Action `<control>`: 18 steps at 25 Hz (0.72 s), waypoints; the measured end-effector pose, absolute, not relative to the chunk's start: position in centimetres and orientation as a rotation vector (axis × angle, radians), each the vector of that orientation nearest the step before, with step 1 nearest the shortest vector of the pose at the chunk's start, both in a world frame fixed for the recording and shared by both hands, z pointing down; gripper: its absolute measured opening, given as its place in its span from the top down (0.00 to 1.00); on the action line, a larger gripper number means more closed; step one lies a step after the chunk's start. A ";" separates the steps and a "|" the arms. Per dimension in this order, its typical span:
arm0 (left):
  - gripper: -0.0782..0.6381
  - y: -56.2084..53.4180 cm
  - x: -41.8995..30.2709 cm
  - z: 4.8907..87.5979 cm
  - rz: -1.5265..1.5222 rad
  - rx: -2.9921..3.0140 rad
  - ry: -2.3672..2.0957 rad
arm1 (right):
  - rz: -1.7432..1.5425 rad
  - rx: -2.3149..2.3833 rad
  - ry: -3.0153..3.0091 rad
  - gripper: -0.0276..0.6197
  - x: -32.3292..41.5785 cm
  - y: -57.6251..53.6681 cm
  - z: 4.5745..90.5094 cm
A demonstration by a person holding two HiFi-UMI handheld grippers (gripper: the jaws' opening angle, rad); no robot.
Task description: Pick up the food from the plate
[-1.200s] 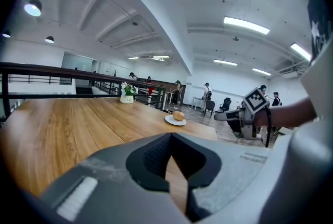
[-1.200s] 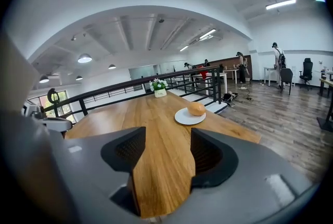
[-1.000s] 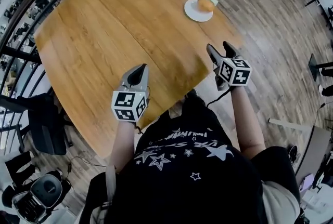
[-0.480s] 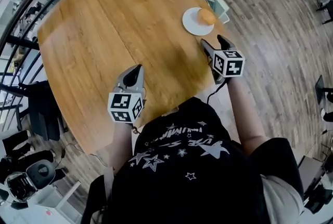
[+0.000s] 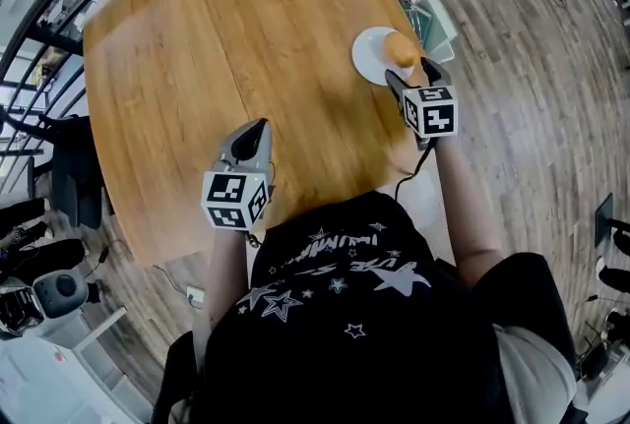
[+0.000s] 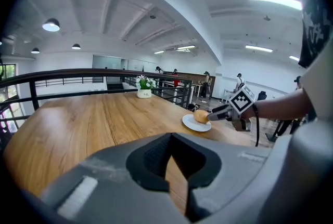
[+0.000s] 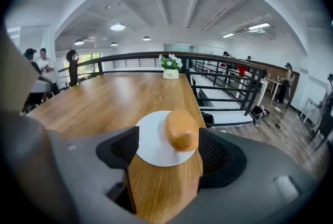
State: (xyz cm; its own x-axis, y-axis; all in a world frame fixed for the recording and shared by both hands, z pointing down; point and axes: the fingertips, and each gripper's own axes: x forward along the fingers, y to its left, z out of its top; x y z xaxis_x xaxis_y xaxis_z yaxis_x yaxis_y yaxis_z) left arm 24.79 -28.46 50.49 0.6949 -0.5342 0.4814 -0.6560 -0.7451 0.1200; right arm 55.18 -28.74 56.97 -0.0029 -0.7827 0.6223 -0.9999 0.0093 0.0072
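A golden bread roll lies on the right side of a small white plate, close to the round wooden table's right edge. My right gripper has reached the plate. Its jaws are opening and stand on either side of the bread roll, which is nearer the right pad, and no pad presses on it. In the right gripper view the plate shows between the jaws of the right gripper. My left gripper hovers over the table's near part, shut and holding nothing. It sees the bread roll and the right gripper far off.
A small white pot of flowers stands at the table's far edge. A black railing runs round the table. The wooden floor lies below on the right. People stand off to the left.
My right gripper has moved forward from the table's near edge to the plate, and its jaws now stand around the bread roll. The left gripper has stayed in place.
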 end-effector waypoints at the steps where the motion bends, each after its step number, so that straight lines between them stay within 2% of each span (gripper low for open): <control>1: 0.89 -28.5 24.9 50.6 0.613 2.612 -0.963 | 0.590 1.781 -1.826 0.41 55.5 -29.1 57.3; 5: 0.89 -28.5 25.3 51.2 0.607 2.573 -1.028 | 0.476 1.667 -1.803 0.37 56.5 -30.5 58.2; 18: 0.89 -28.1 26.0 52.3 0.621 2.488 -1.137 | 0.516 1.524 -1.855 0.39 57.2 -32.9 61.2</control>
State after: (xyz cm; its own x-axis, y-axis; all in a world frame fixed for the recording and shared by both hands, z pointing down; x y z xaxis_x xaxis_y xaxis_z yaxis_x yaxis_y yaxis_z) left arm 26.00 -28.05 52.34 0.5854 -0.6256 0.5157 -0.7720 -0.6245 0.1188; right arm 57.22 -32.95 61.23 -0.0905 -0.6983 0.7100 -0.9647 0.2385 0.1117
